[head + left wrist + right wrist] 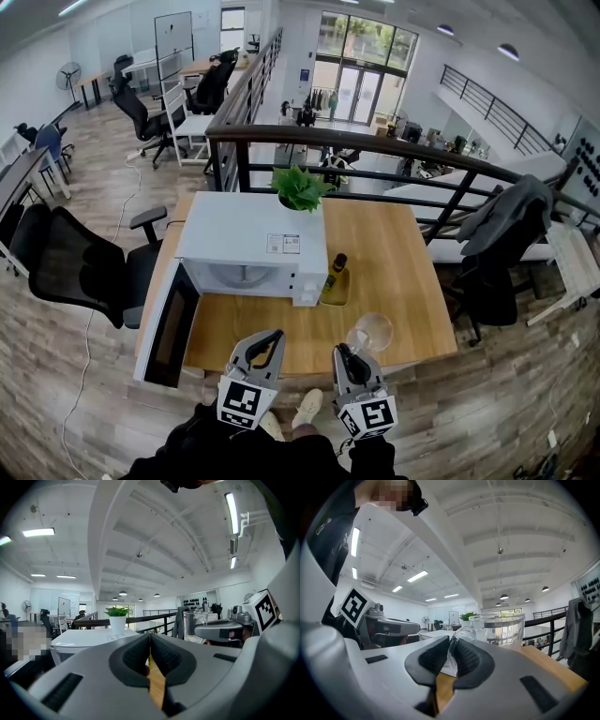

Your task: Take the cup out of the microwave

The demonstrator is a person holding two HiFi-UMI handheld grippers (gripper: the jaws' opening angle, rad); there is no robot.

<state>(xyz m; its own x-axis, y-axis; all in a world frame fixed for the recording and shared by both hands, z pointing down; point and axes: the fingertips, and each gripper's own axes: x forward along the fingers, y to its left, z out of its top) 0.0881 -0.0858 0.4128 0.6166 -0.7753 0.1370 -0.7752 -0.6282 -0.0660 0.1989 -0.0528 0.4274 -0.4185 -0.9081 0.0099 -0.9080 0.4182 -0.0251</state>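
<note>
A clear glass cup (371, 330) with a handle is outside the white microwave (248, 239), over the front right of the wooden table (403, 272). My right gripper (345, 352) is shut on the cup's handle; in the right gripper view the handle sits pinched between the pads (464, 658), with the cup body (502, 629) just beyond. Whether the cup's base rests on the table I cannot tell. My left gripper (273, 336) hovers beside it at the table's front edge, its jaws (150, 651) shut on nothing. The microwave door (169, 326) hangs open to the left.
A potted green plant (300, 187) stands behind the microwave. A dark bottle (336, 275) stands on a yellowish mat right of the microwave. A black railing (375, 150) runs behind the table. Office chairs (80, 262) stand left, and a jacket-draped chair (506, 234) right.
</note>
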